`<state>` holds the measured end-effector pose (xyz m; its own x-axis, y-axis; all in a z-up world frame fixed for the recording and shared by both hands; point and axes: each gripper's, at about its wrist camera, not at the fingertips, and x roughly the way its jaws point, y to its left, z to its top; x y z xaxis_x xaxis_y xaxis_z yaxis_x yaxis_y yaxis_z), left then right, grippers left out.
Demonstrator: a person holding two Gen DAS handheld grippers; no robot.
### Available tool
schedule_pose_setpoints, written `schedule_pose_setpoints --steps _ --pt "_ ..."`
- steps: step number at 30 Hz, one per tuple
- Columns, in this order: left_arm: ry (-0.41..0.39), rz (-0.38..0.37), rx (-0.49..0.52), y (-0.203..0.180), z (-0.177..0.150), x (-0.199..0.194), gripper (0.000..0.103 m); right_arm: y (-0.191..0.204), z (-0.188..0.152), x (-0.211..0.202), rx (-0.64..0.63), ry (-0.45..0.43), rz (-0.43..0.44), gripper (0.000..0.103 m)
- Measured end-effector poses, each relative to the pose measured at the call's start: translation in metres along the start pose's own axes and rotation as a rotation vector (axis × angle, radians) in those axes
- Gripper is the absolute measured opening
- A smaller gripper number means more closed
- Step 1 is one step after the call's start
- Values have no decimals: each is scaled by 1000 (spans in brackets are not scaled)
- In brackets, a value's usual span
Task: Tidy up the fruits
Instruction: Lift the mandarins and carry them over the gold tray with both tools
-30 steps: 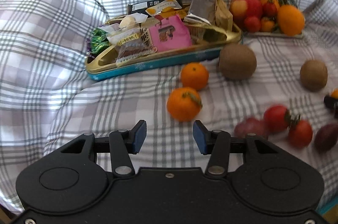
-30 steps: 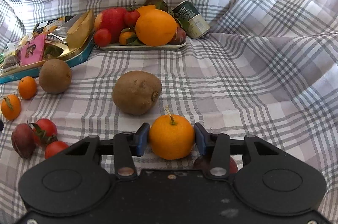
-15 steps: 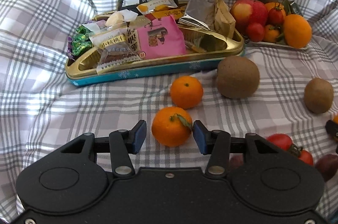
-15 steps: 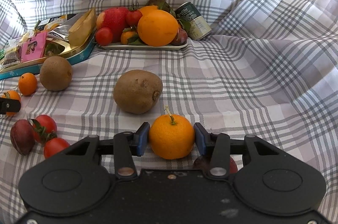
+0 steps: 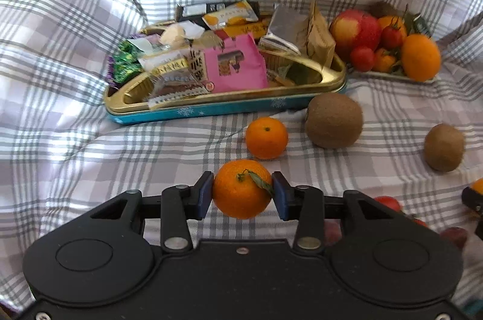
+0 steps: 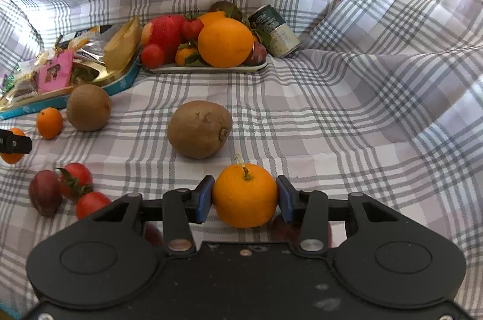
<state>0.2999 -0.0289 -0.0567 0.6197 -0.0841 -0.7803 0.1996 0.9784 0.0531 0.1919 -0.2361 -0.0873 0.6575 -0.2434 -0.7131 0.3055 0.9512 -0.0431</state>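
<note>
Both mandarins' (image 5: 242,189) (image 6: 245,195) stems point up

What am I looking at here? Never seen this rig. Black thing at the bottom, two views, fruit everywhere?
No robot arm: a person holds a two-finger gripper in each hand, each with a fisheye camera looking along its fingers. The black shape is the gripper body.

Left wrist view: the left gripper has just been closing and its blue pads now press on a leafy mandarin. Right wrist view: the right gripper is shut on a stemmed mandarin.

Everything lies on a checked cloth. There is a snack tin, a fruit tray piled with fruit, a can, two loose kiwis, another mandarin, tomatoes and a dark red fruit.
</note>
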Motion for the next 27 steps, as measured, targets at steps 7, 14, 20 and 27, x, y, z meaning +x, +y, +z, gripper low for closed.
schedule_pose_setpoints --steps 7,14,20,27 --pt "-29 -20 -12 -1 -11 -61 50 -5 -3 -50 8 -51 48 45" --pt "-40 -56 -6 -9 -45 -120 50 -11 -22 -119 -11 -105 121 45" --pt "-38 -50 7 -22 -84 -158 50 -12 -49 -169 -23 -122 182 45" --pt "5 -68 9 -36 -132 -185 50 -12 -92 -218 -40 -105 242 45"
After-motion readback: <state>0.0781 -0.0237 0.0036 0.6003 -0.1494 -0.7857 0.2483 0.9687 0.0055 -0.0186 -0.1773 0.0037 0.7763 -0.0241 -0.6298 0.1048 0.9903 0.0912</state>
